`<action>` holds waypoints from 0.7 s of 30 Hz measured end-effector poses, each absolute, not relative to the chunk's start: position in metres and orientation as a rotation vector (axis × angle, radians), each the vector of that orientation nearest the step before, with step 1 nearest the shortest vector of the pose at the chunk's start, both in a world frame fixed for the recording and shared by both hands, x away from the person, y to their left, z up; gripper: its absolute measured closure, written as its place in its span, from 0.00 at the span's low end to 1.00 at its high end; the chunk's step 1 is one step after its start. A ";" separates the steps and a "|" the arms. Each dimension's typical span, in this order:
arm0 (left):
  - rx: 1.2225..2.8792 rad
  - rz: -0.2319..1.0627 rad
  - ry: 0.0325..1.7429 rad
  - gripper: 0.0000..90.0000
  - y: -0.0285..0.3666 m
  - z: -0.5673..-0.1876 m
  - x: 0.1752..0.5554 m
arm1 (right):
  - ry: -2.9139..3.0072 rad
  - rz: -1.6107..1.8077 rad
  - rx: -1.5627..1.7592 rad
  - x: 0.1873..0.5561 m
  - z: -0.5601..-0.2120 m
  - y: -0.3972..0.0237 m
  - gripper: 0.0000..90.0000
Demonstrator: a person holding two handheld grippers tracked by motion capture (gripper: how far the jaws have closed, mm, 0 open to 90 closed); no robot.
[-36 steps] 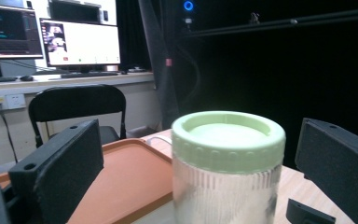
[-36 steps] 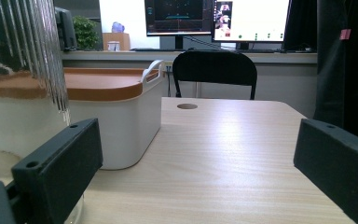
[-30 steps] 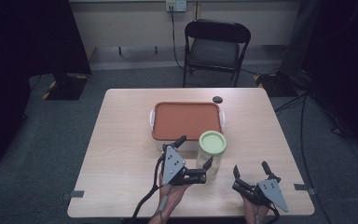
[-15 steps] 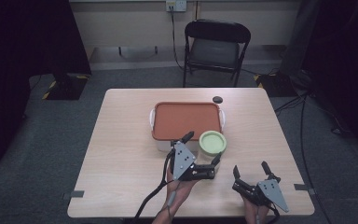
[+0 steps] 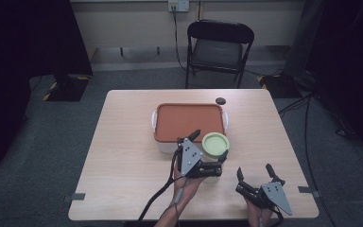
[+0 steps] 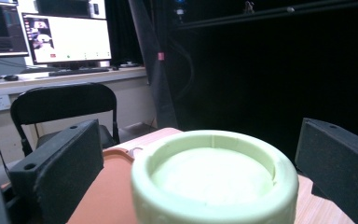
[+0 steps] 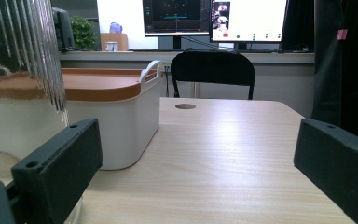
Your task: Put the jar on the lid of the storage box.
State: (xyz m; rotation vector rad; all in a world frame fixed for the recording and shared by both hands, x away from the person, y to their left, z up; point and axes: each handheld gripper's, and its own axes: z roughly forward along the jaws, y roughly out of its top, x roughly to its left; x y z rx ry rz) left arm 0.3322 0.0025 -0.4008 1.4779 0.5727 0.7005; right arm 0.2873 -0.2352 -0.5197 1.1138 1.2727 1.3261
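A pale green round lid (image 5: 216,144) tops a clear ribbed jar (image 7: 25,51) that stands just in front of the white box with the orange lid (image 5: 189,120). My left gripper (image 5: 211,144) is open, with one jaw on each side of the green lid (image 6: 214,172). In the left gripper view (image 6: 200,163) both jaws stand clear of the lid's rim. My right gripper (image 5: 254,170) is open near the table's front right edge, with nothing between its jaws (image 7: 196,163). It faces the far side of the table, with the jar at its left.
A small dark disc (image 5: 221,100) lies on the wooden table (image 5: 123,156) behind the box. A black folding chair (image 5: 220,45) stands beyond the far edge. The left gripper's cable (image 5: 158,198) trails off the front edge.
My left gripper has moved forward and to the right, and its jaws now straddle the green lid. The right gripper has stayed in place.
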 end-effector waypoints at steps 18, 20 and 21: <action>1.472 0.684 0.602 0.00 -0.013 -0.405 0.349 | 1.274 1.326 1.114 0.287 -0.520 -0.235 0.00; 1.468 0.691 0.599 0.00 -0.013 -0.406 0.350 | 1.276 1.328 1.112 0.287 -0.520 -0.235 0.00; 1.464 0.695 0.596 0.00 -0.014 -0.406 0.351 | 1.276 1.328 1.112 0.287 -0.520 -0.235 0.00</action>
